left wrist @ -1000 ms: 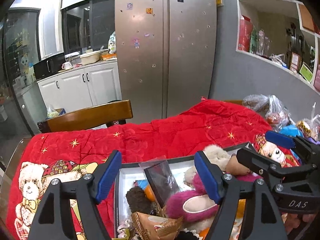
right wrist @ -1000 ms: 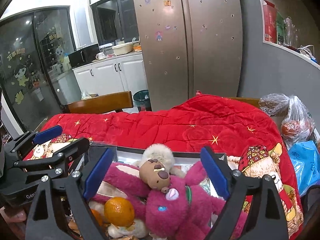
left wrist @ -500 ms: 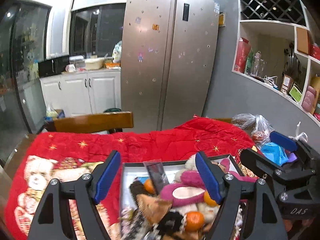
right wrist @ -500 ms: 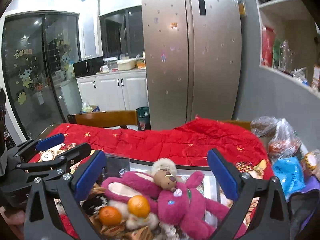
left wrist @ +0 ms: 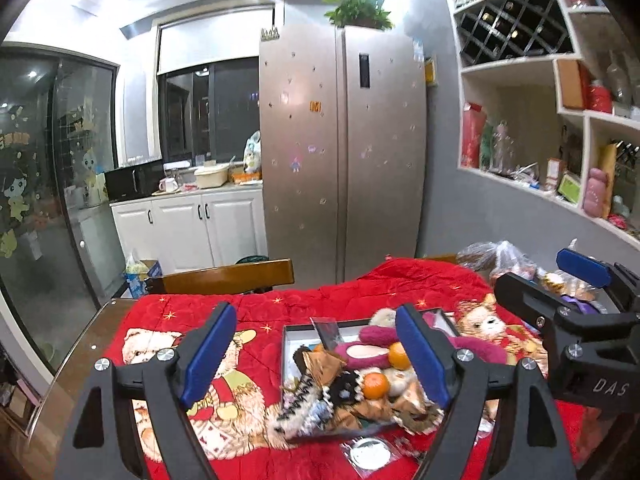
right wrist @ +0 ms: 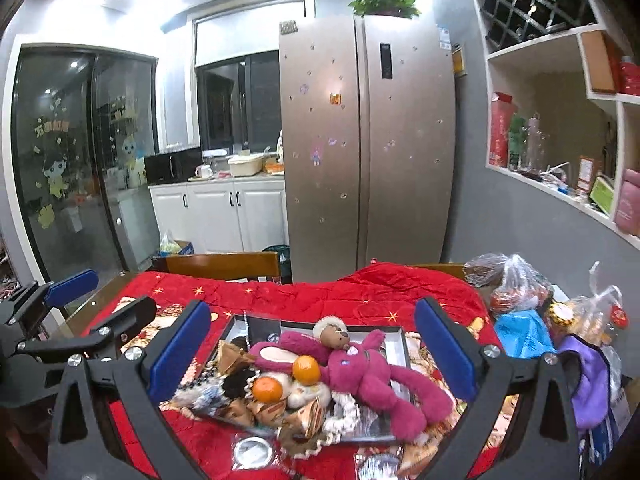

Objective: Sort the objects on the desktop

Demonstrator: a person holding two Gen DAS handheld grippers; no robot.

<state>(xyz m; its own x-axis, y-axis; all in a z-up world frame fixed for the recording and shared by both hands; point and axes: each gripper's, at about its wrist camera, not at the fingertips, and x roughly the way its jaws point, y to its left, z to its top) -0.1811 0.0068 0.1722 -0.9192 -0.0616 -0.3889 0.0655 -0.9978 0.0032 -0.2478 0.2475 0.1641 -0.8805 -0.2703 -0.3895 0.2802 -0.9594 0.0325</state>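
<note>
Your right claw (right wrist: 312, 356) and left claw (left wrist: 316, 354), both wide open and empty after just spreading, hang above the tray (right wrist: 402, 344); the pink plush rabbit (right wrist: 372, 376) lies nearer the right, stretched diagonally.

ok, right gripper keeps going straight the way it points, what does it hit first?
Probably the pink plush rabbit atop the pile in the tray, centred between the open right gripper fingers. Depth is unclear; it could pass above.

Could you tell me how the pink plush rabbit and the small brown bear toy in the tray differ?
The pink plush rabbit is far bigger than the small brown bear toy. The rabbit is magenta with long floppy limbs; the bear is brown with a pale fluffy cap. The rabbit sprawls across the tray; the bear sits by its head. Both are soft toys.
</note>
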